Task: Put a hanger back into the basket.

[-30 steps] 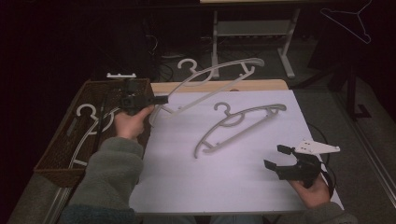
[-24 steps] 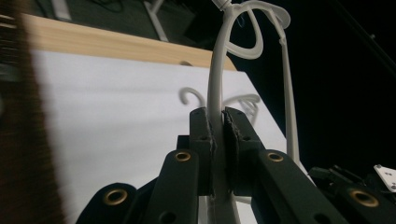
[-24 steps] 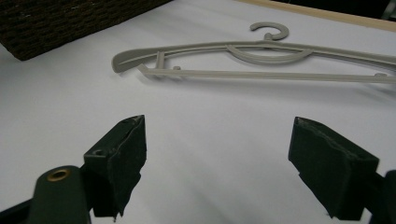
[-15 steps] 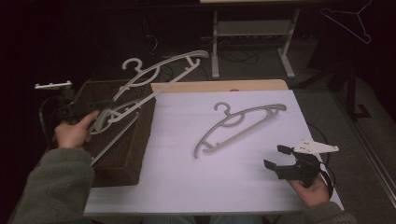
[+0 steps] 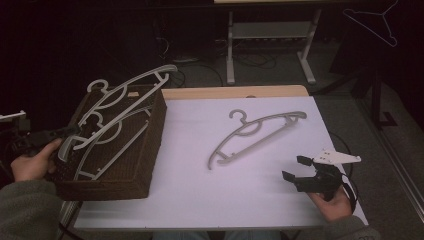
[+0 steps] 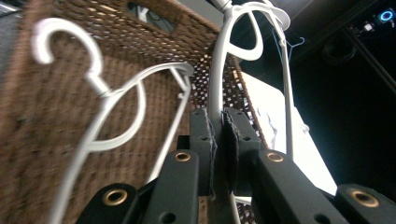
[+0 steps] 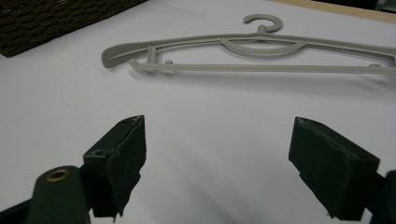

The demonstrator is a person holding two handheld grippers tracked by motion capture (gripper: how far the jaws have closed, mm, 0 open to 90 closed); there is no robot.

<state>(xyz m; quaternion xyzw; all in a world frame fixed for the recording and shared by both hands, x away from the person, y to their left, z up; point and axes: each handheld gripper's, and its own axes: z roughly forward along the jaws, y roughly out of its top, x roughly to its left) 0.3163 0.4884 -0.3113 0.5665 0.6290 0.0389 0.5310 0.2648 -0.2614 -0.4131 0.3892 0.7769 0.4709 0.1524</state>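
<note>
Against the high view of a second ago, we note that the left gripper [image 5: 67, 132] has carried its white hanger [image 5: 125, 92] off the white table sheet [image 5: 200, 190] and out over the wicker basket [image 5: 145, 165], while the right gripper [image 5: 299, 169] has kept its place at the near right of the sheet. We judge that one hanger is now nearly stowed and that only the release remains for it. In the left gripper view the jaws stand pressed together on the lower end of the held white hanger [image 6: 219, 84], pinching its bar between the pads. We see a second white hanger [image 5: 107, 132] already lying in the basket beneath it. The held hanger's long axis runs from the gripper at the near left up toward the far right, its far end past the basket's rear rim, its hook [image 5: 97, 84] to the far left. In the right gripper view the jaws stand spread and empty, aimed at the grey hanger [image 7: 252, 51] on the sheet, well apart from it. That grey hanger [image 5: 255, 137] lies flat, long axis diagonal, hook toward the far side
</note>
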